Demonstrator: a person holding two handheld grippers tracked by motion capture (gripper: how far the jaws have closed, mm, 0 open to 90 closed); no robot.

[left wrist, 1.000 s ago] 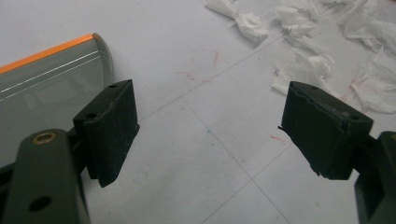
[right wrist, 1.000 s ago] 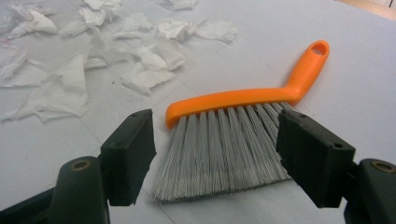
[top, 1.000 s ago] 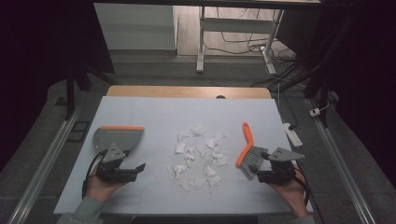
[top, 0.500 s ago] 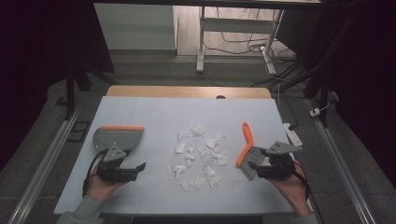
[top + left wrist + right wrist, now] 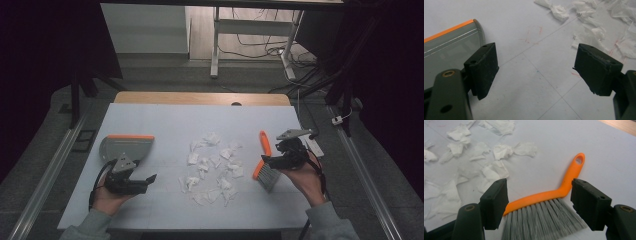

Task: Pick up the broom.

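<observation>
The right gripper (image 5: 539, 205) is hanging wide open astride the brush (image 5: 549, 195), gripping nothing; the left gripper (image 5: 536, 72) is gaping empty beside the dustpan (image 5: 449, 42).

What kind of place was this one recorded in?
Probably a lab or recording workspace: a white-covered table on a dark floor, loose cables around a desk frame behind, and rails beside the table.

Even light on the pale table (image 5: 165, 122), dark surroundings, soft shadows, close-up fingers (image 5: 482, 68) slightly blurred.
</observation>
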